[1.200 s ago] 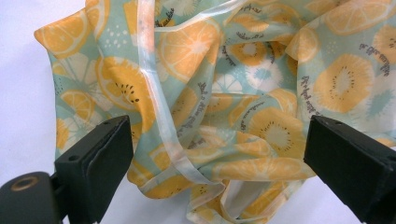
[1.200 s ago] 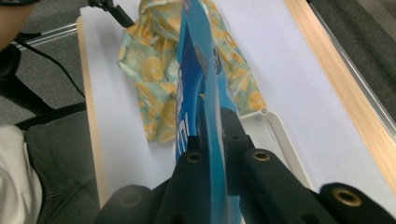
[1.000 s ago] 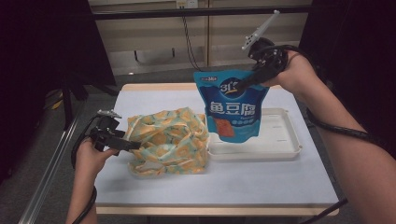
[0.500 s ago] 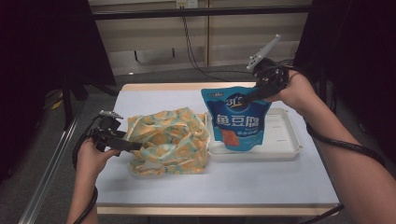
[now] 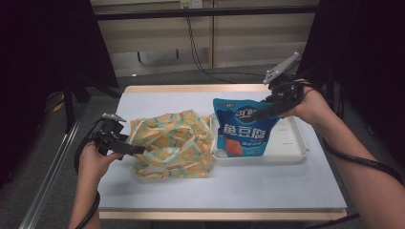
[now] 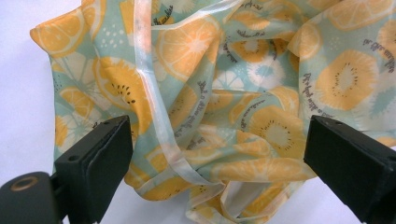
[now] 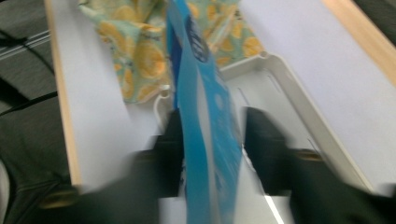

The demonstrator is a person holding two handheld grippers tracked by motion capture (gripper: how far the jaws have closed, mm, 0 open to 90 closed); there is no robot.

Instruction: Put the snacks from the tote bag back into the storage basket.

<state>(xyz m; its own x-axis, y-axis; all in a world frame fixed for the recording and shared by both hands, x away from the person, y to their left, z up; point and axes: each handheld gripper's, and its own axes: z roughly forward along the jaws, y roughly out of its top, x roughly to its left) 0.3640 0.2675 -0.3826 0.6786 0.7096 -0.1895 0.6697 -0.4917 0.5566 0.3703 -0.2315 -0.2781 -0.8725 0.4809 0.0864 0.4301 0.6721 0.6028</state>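
Black fingers (image 6: 100, 163), trailing black cables (image 5: 356, 160)

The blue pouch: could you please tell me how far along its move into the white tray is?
Done: the blue pouch is outside the printed bag, bottom in the white tray. In hand: the right gripper has just been opening, pouch top between its fingers. Left: pulling it clear; the left gripper sits open at the bag.

Counted on the desk (image 5: 267, 191): one blue pouch (image 5: 242, 128), one white tray (image 5: 286, 151), one fruit-print bag (image 5: 172, 145). Two tongs: left (image 5: 138, 150), right (image 5: 258, 114).
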